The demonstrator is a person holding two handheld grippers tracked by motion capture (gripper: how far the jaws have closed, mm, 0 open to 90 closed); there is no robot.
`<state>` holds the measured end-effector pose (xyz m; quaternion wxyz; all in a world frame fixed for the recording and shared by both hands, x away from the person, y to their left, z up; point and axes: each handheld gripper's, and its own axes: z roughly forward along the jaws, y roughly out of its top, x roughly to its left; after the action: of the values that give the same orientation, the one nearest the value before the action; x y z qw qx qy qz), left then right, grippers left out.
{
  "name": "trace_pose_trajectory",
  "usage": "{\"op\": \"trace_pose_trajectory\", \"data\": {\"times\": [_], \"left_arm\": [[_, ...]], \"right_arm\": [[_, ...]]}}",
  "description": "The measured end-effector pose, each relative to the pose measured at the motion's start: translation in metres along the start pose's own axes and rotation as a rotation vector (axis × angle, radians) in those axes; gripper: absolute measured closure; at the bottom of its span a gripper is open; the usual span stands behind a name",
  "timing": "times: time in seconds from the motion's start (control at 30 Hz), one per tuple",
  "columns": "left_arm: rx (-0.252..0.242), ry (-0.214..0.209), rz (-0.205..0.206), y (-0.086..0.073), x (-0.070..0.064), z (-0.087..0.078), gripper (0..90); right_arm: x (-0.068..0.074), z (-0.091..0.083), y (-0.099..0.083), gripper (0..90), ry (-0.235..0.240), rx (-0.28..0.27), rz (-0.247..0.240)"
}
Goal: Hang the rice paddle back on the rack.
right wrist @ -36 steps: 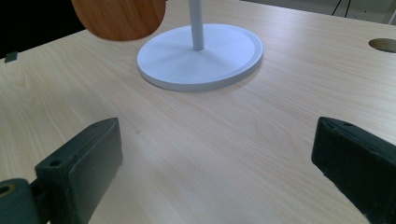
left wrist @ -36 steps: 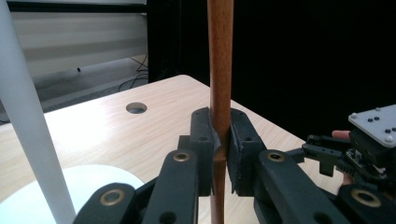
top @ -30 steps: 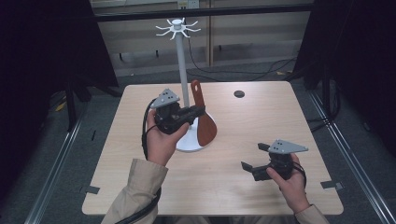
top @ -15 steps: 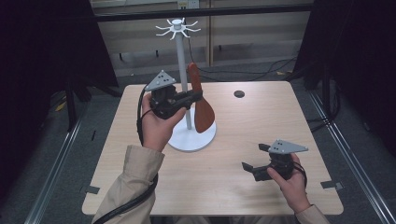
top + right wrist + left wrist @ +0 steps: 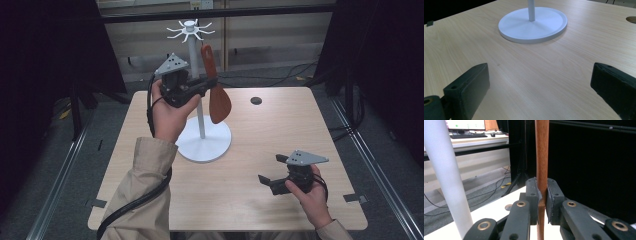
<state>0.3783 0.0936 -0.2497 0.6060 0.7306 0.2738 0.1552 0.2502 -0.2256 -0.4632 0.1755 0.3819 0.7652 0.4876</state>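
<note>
A white hanging stand [image 5: 202,145] with a round base, a tall pole and hooks at its top [image 5: 189,30] rises from the middle of the table. My left gripper [image 5: 206,89] is raised beside the pole, shut on the handle of a brown wooden spatula [image 5: 219,102] that hangs upright, blade down, its handle tip close under the hooks. In the left gripper view the handle [image 5: 541,157] is pinched between the pads [image 5: 532,195], with the pole [image 5: 447,177] to the left. My right gripper [image 5: 267,170] rests low near the table's front right, open, facing the stand's base [image 5: 533,23].
The light wooden table [image 5: 260,135] has a small round hole [image 5: 256,100] near its far edge. Black curtains, metal frame rails and floor cables surround it. A desk with a monitor [image 5: 465,125] stands beyond the table.
My left gripper has lifted the spatula from low by the stand's base up along the pole toward the hooks. The right gripper has stayed in place.
</note>
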Motion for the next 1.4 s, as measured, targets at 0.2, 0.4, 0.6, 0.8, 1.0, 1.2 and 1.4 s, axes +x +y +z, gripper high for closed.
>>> {"op": "trace_pose_trajectory", "data": {"times": [0.2,0.4,0.6,0.8,1.0,1.2,1.4], "left_arm": [[-0.005,0.017,0.001,0.01,0.007,0.006,82.4],[-0.01,0.04,-0.005,0.012,0.015,0.008,82.4],[-0.009,0.06,-0.017,0.008,0.022,0.008,82.3],[-0.02,0.079,-0.019,0.004,0.026,0.007,81.8],[-0.04,0.086,-0.015,0.002,0.027,0.006,74.5],[-0.048,0.086,-0.004,-0.001,0.026,0.005,62.3],[-0.06,0.105,-0.015,-0.008,0.026,0.001,45.3]], "right_arm": [[-0.001,-0.002,0.001,2.0,-0.004,-0.006,-0.001],[-0.002,-0.002,0.0,2.0,-0.002,-0.005,0.005],[-0.003,-0.003,0.0,2.0,0.001,-0.007,0.007],[-0.002,-0.002,0.0,2.0,0.003,-0.005,0.001],[-0.002,-0.002,0.0,2.0,0.002,-0.003,0.001],[-0.001,-0.003,0.001,2.0,0.004,-0.009,0.003],[0.0,-0.004,0.002,2.0,0.003,-0.005,0.0]]}}
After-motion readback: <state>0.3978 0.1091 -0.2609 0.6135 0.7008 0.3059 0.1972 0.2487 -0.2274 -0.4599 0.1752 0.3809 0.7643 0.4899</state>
